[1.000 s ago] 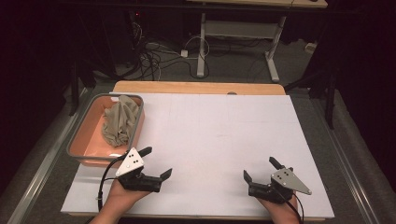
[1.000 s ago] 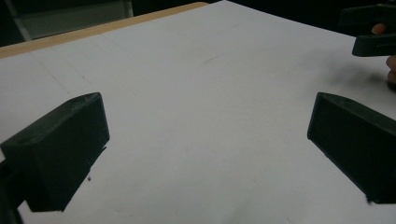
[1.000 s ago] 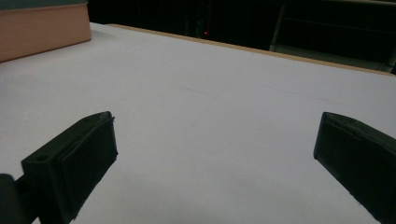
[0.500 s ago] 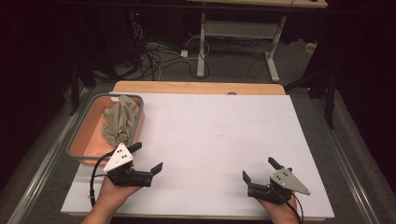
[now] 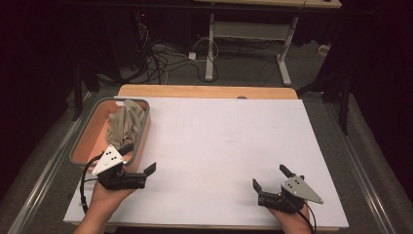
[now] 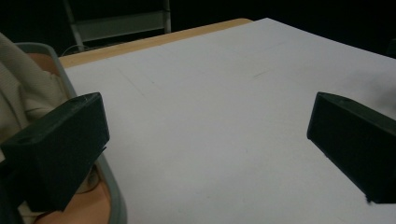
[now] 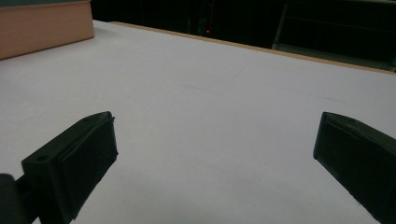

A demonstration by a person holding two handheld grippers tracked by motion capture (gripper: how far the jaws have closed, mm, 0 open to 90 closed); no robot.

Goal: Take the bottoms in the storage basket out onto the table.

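A beige cloth (image 5: pixel 125 122) lies crumpled in a salmon bin with a grey rim (image 5: pixel 84 141) at the table's left side. My left gripper (image 5: pixel 140 157) is open at the bin's near right corner, one jaw over the rim and the other over the white sheet (image 5: pixel 219 146). In the left gripper view the gripper (image 6: pixel 205 140) holds nothing; the cloth (image 6: pixel 23 93) and bin rim (image 6: pixel 114 196) sit by its left jaw. My right gripper (image 5: pixel 270 176) rests open near the front right of the sheet. In the right gripper view its jaws (image 7: pixel 215 154) are empty.
The white sheet covers most of a wooden table whose far edge (image 5: pixel 204 91) shows beyond it. The bin's side wall (image 7: pixel 42 28) is far off in the right gripper view. Cables and a desk frame (image 5: pixel 243 34) lie on the dark floor behind.
My left gripper has moved left and away from me, up to the bin's near corner, turning slightly toward the bin. The right gripper has stayed put.
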